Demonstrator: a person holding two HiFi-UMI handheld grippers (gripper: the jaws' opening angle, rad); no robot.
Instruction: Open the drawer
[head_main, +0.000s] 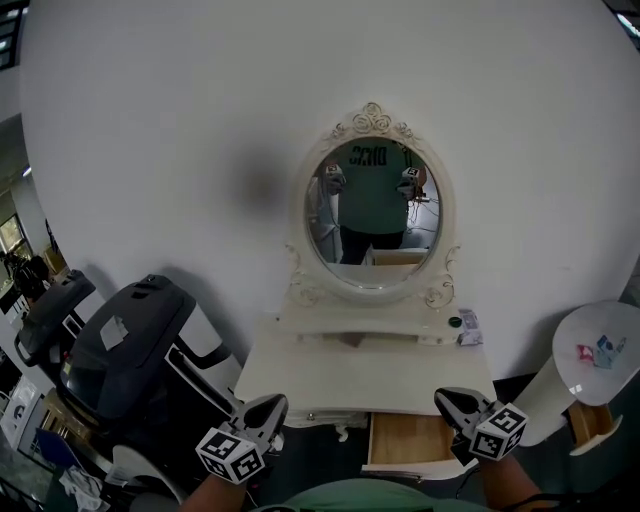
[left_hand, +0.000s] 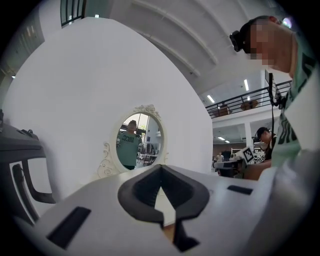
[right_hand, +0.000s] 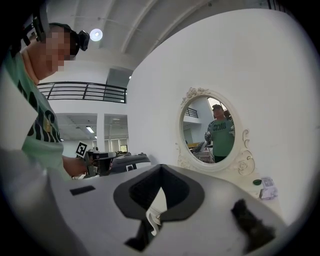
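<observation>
Left hand-held gripper (head_main: 272, 403) nearest, low left. Jaws narrow, tips meeting, nothing between them. It hangs over the near-left corner of the counter (head_main: 350, 378), not touching the drawer.

Right hand-held gripper (head_main: 443, 396) low right, jaws also narrow with tips together. A small white curved piece shows in the lower gap in the right gripper view; cannot tell what it is. This gripper sits over the near-right edge of the counter, just above the drawer's right side. Both grippers point towards the far wall.

Drawer (head_main: 408, 440) is pulled out towards the near side under the right half of the counter. Its bare wood inside shows, between the two grippers and closer to the right one.

The counter is a white dressing table top with a raised shelf at its far edge. On the right end of the shelf are a small green lid (head_main: 455, 321) and a small box (head_main: 469, 328), side by side.

Beyond the shelf, an oval mirror (head_main: 372, 215) in an ornate white frame reflects a person in a green shirt holding both grippers up.

A dark bulky machine (head_main: 130, 350) stands left of the counter. A round white stand (head_main: 600, 325) with small coloured items is to the right.

White wall (head_main: 150, 150) farthest.
</observation>
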